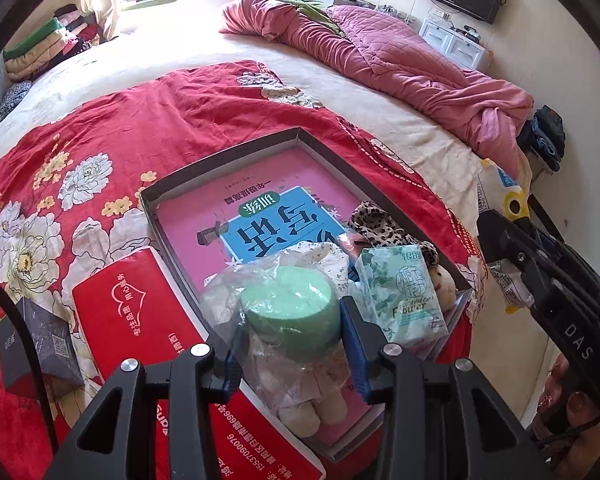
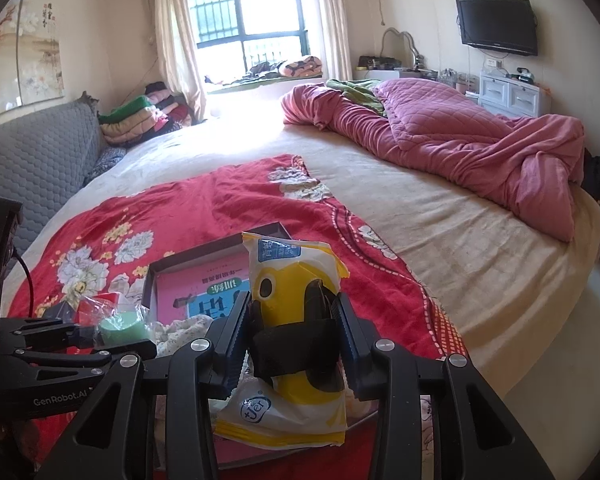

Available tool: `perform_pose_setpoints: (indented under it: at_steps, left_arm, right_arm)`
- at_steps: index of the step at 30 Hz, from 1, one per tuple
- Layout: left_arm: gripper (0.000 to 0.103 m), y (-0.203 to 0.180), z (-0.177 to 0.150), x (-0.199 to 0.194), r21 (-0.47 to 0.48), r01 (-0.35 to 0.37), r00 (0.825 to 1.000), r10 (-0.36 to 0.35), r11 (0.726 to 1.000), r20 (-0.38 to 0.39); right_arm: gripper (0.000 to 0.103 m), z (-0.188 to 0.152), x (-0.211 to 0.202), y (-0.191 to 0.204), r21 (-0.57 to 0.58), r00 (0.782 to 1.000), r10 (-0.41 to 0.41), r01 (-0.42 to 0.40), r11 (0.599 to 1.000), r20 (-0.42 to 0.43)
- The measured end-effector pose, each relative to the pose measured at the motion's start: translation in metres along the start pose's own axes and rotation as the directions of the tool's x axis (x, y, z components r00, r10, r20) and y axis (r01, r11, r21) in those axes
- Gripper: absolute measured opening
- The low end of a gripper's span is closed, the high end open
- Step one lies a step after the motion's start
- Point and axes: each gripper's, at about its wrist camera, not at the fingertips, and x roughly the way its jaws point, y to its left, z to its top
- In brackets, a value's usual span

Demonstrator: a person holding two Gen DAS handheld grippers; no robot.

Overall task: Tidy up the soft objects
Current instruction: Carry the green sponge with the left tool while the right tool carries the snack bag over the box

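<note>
Surroundings. A bed [image 2: 440, 216] fills both views, with a red floral blanket [image 1: 140, 120] spread over its near half and a rumpled pink quilt [image 1: 380, 52] along the upper right of the frame. On the blanket sits a shallow grey box [image 1: 220, 160] lined by a pink and blue booklet [image 1: 260, 216]. Already inside the box, at its right side in the left wrist view, you see a leopard-print cloth [image 1: 376, 222], a pale green tissue pack [image 1: 404, 292] and a small plush toy [image 1: 444, 280] partly hidden behind the pack. A red packet [image 1: 136, 312] lies just beside the box at lower left, touching its wall, and a dark carton [image 1: 40, 344] lies further left. A wall-mounted television [image 2: 496, 26] and white drawers [image 2: 512, 94] occupy the upper right; folded clothes [image 2: 140, 118] are stacked at centre left near the window.

Grippers. Your left gripper [image 1: 292, 340] is partly closed, its blue pads [image 1: 354, 344] pressing both sides of a green roll in clear wrap [image 1: 292, 304], held over the near end of the box, above a second plush toy [image 1: 312, 408] in plastic. Your right gripper [image 2: 292, 344] is closed to about half its span on a yellow and white soft pack [image 2: 292, 280], which stands upright between the fingers and blocks your view of much of the box beyond it.
</note>
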Motion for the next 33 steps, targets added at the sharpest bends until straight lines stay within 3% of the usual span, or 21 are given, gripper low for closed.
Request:
perform_pose_setpoints:
  at_steps: [15, 25, 33]
  left_arm:
    - [0.043, 0.005, 0.005, 0.014, -0.012, 0.013, 1.0, -0.014, 1.0, -0.013]
    - [0.043, 0.007, 0.004, 0.016, -0.02, 0.011, 1.0, -0.011, 1.0, -0.014]
    - [0.043, 0.012, 0.003, 0.017, -0.036, 0.017, 1.0, -0.018, 0.999, -0.014]
  right_arm:
    - [0.042, -0.012, 0.044, -0.005, -0.005, 0.996, -0.012, 0.012, 1.0, -0.093]
    - [0.042, -0.018, 0.069, 0.003, 0.006, 0.989, 0.061, -0.06, 0.998, -0.137]
    - [0.042, -0.022, 0.08, 0.001, 0.026, 0.986, 0.07, -0.067, 0.997, -0.152]
